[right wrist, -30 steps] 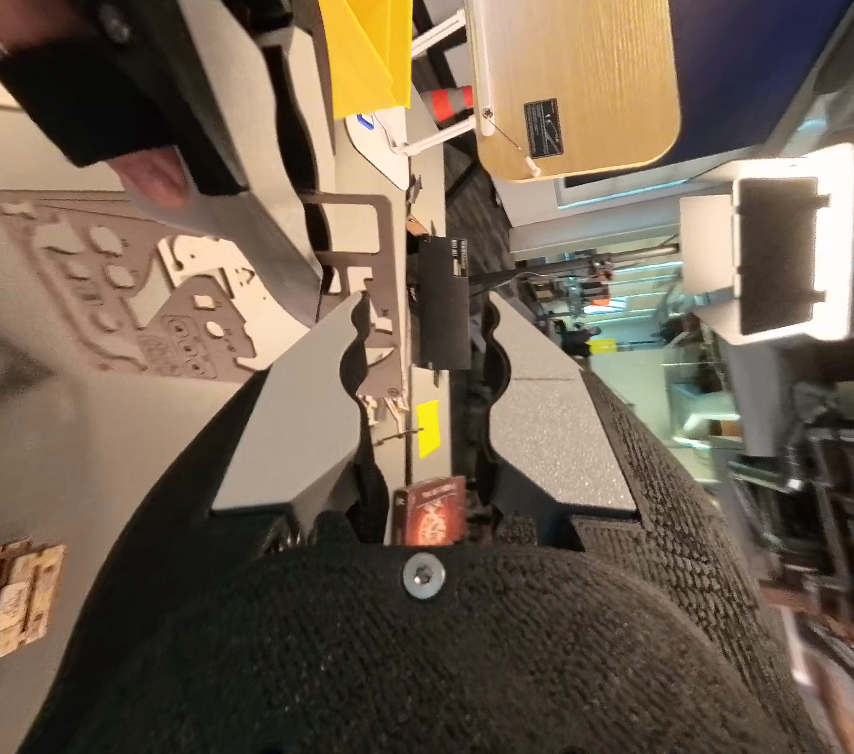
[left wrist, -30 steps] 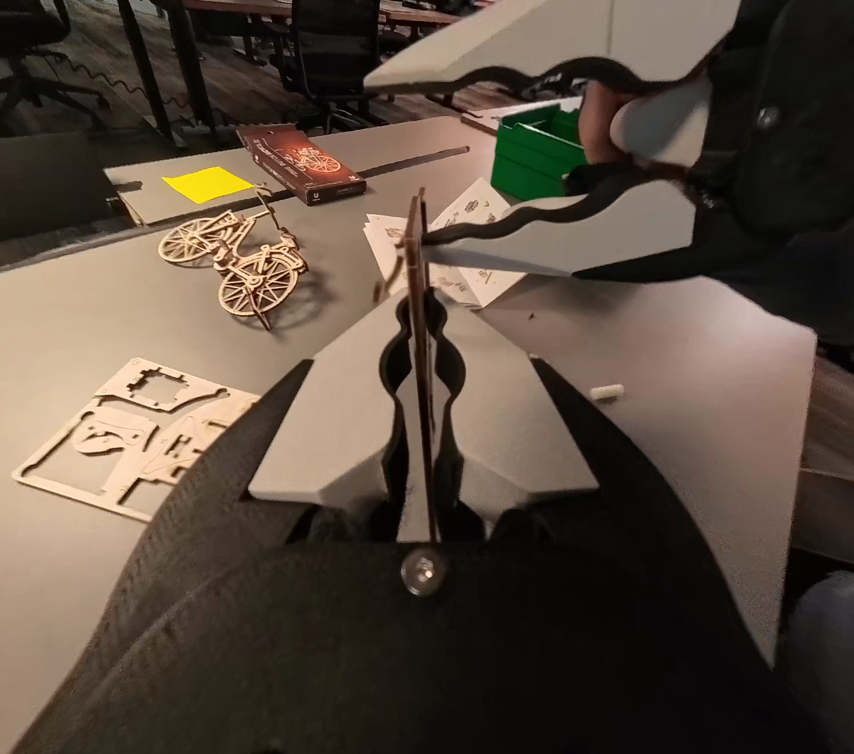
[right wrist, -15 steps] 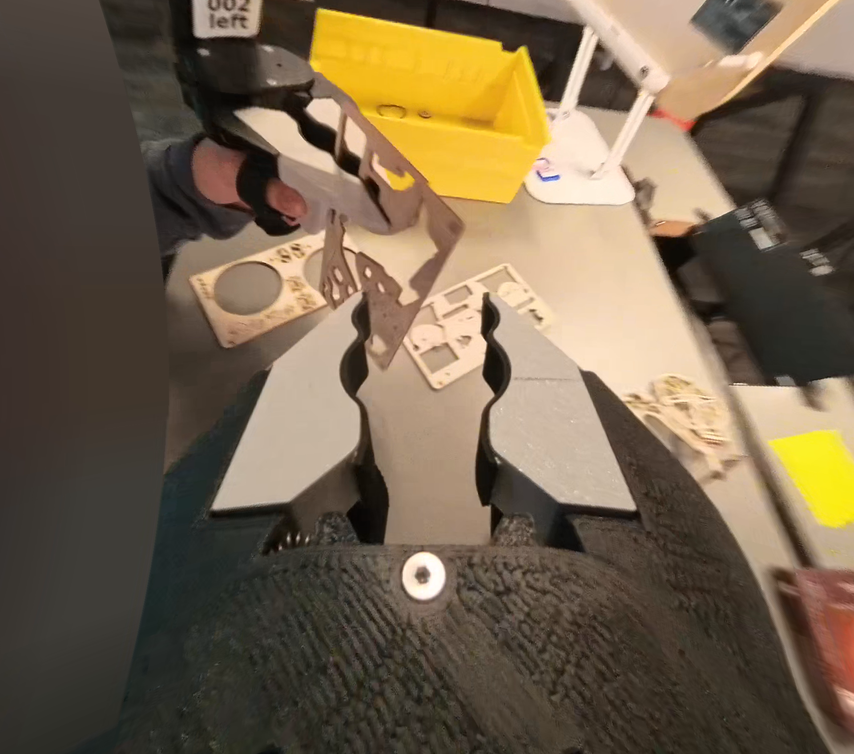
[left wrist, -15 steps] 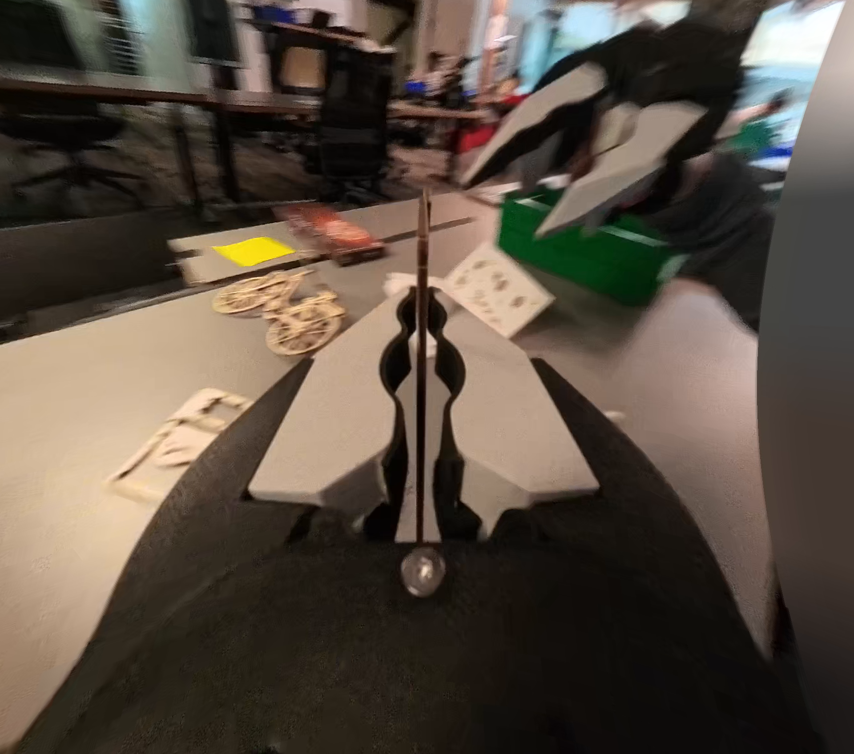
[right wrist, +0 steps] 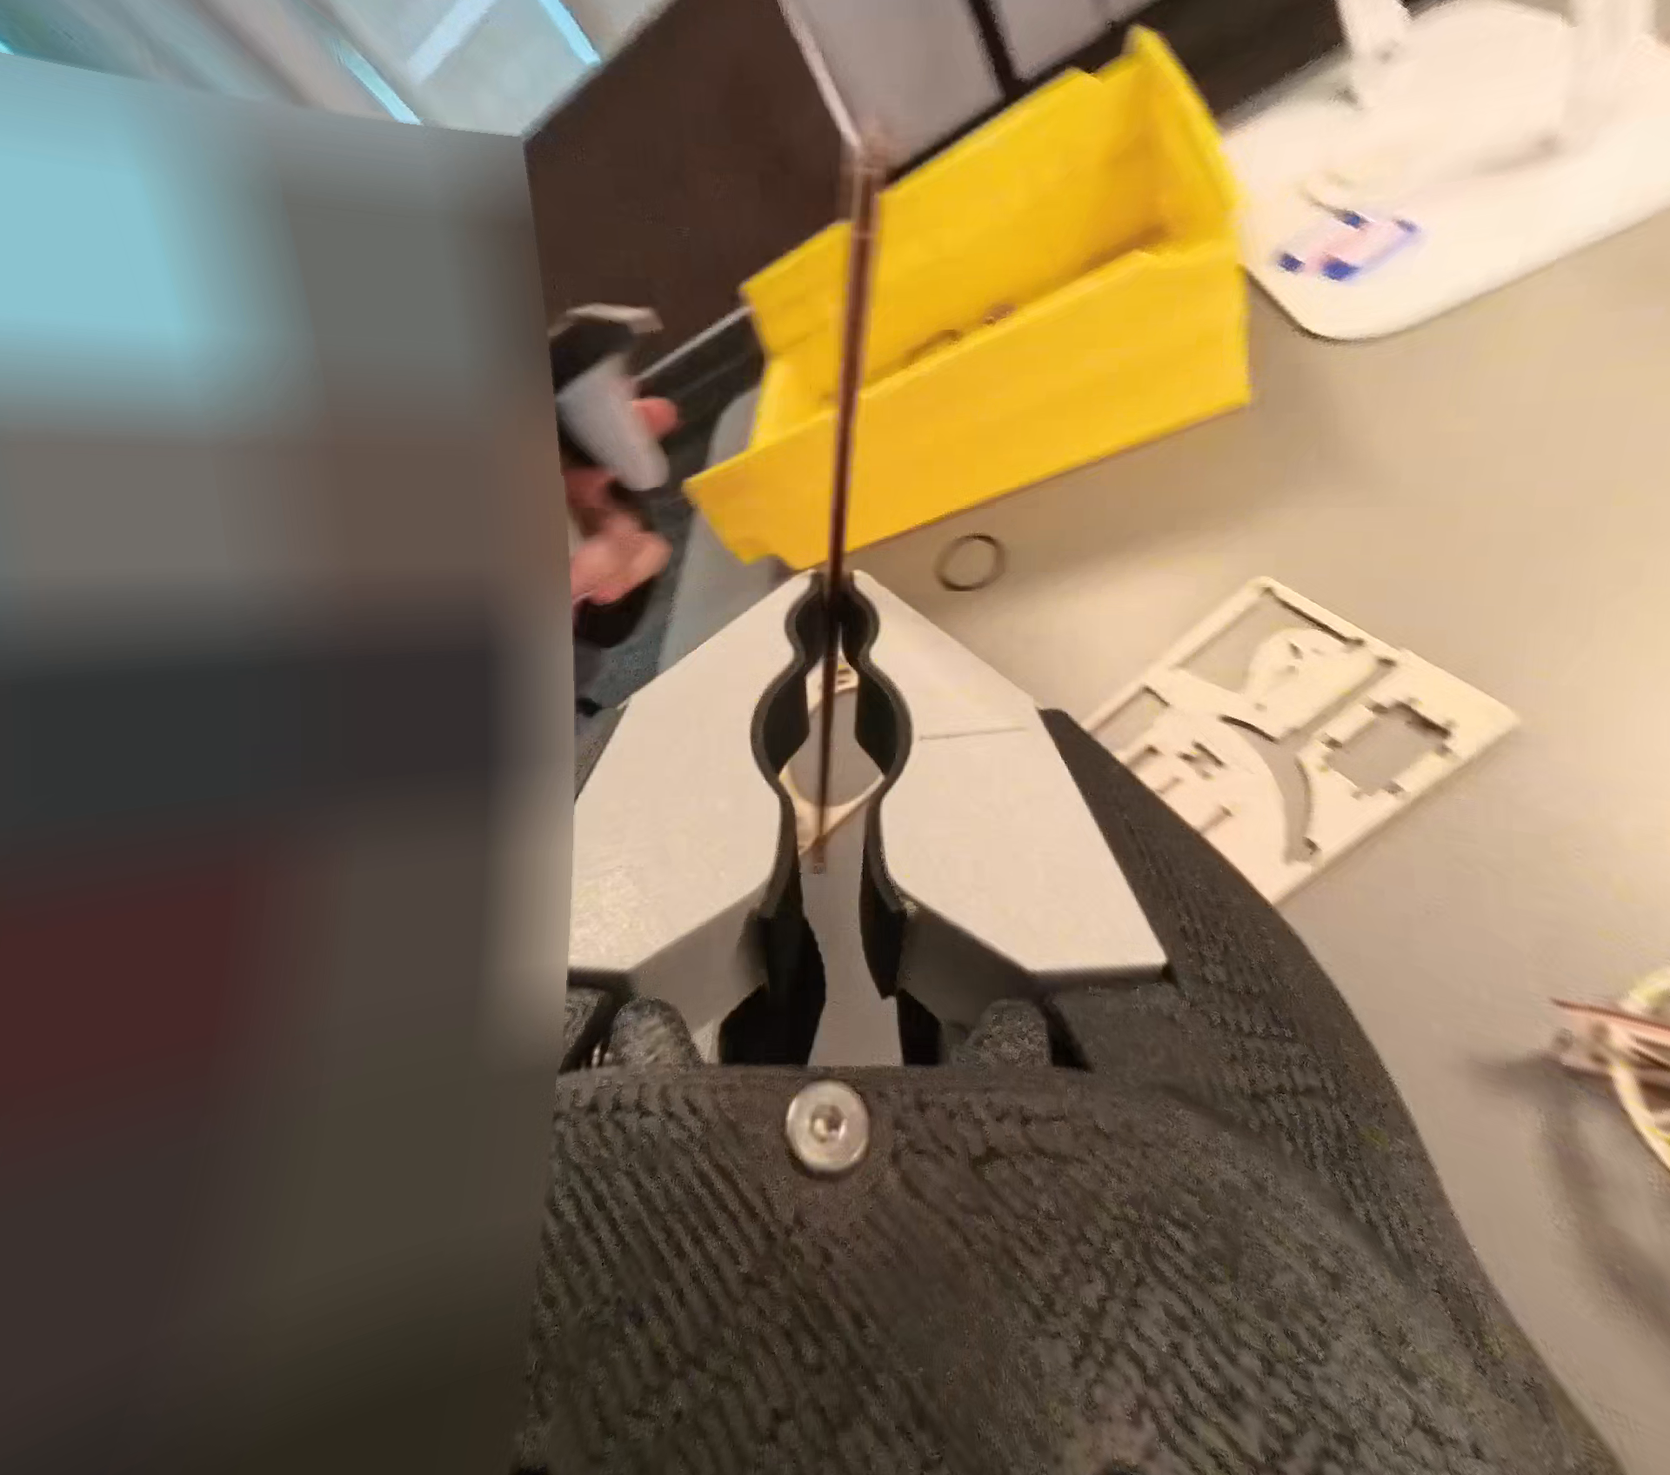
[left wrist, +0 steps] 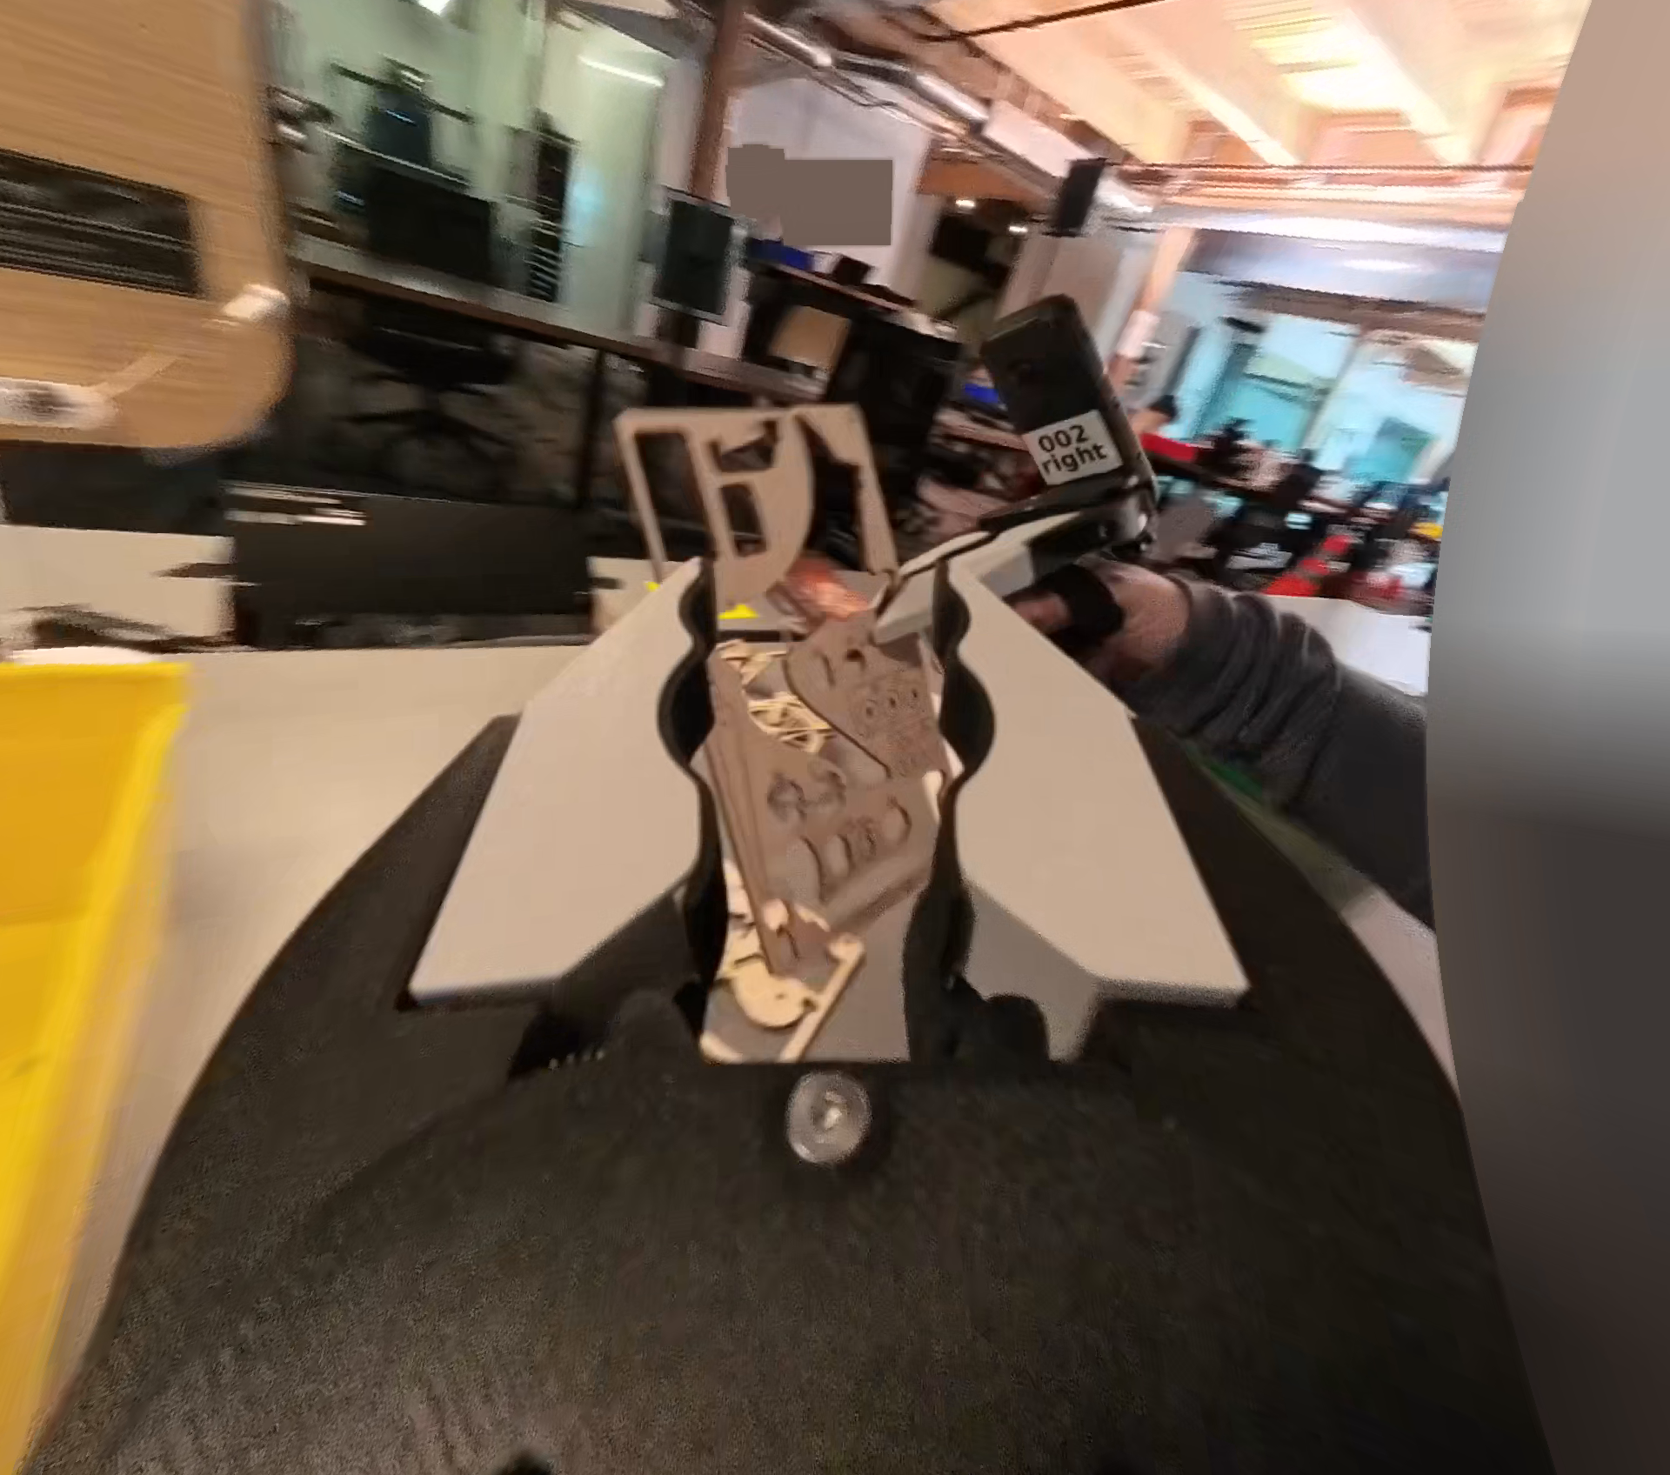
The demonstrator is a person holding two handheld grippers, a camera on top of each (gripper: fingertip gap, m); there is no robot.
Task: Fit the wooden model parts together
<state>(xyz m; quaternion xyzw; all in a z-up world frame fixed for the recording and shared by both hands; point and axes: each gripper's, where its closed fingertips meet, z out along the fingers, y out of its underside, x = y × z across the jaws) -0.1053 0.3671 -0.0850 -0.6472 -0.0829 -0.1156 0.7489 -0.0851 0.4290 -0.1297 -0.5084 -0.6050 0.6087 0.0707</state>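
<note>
A grey table [right wrist: 1446, 528] carries a yellow bin [right wrist: 1039, 365], a small ring [right wrist: 969, 561] just in front of it, a punched wooden sheet [right wrist: 1301, 736], and a white stand base [right wrist: 1464, 185] farther back.

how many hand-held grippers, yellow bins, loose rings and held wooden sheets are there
hand-held grippers: 2, the left hand-held gripper and the right hand-held gripper
yellow bin: 1
ring: 1
held wooden sheet: 1
total: 5
</note>
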